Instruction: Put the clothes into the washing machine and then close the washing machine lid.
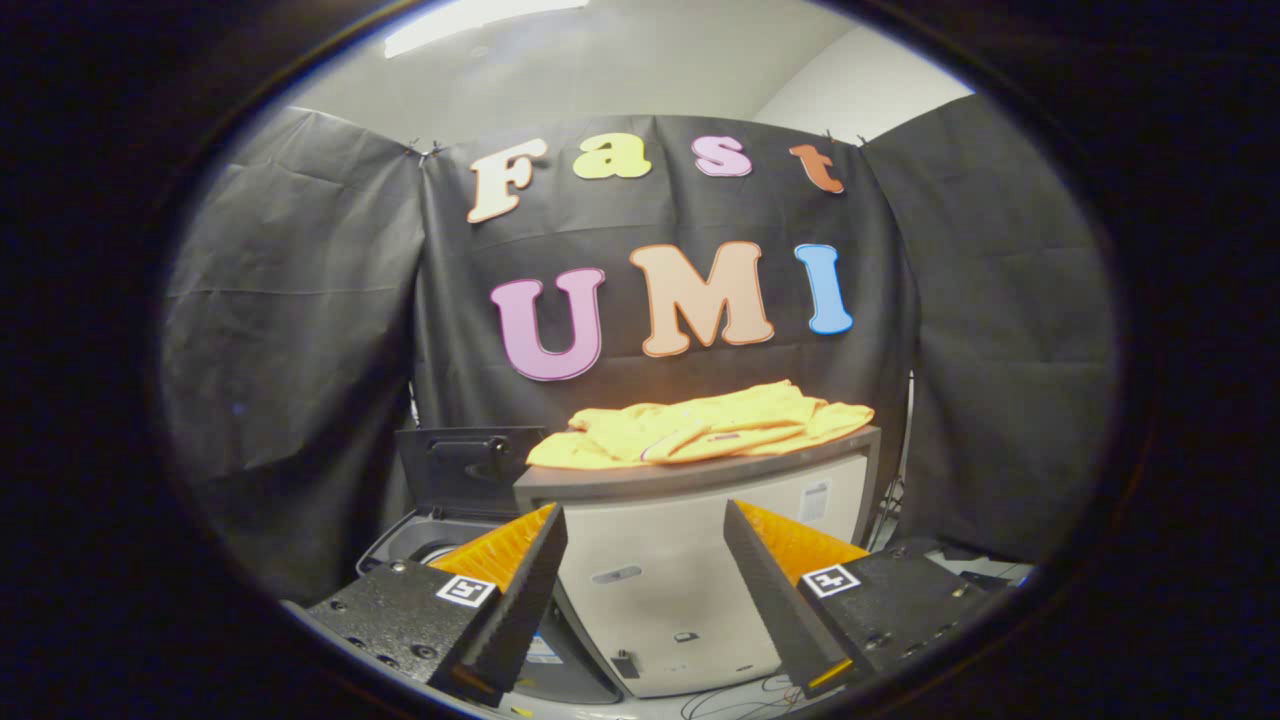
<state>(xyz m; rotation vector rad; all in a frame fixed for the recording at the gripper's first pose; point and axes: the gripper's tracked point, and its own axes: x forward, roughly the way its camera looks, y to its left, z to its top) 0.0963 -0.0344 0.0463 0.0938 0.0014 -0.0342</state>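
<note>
Atop the cabinet, across its whole top, the yellow clothes lie crosswise, beyond and above the wide-open, empty gripper.

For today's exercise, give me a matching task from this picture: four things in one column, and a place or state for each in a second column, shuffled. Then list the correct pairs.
Things:
1. yellow clothes
2. washing machine lid
3. gripper
4. pale cabinet

Places or states:
A. raised open, left of the cabinet
B. fingers apart, holding nothing
C. heaped on the cabinet's top
D. standing just beyond the fingers, beside the washing machine

Pairs: 1-C, 2-A, 3-B, 4-D
</note>
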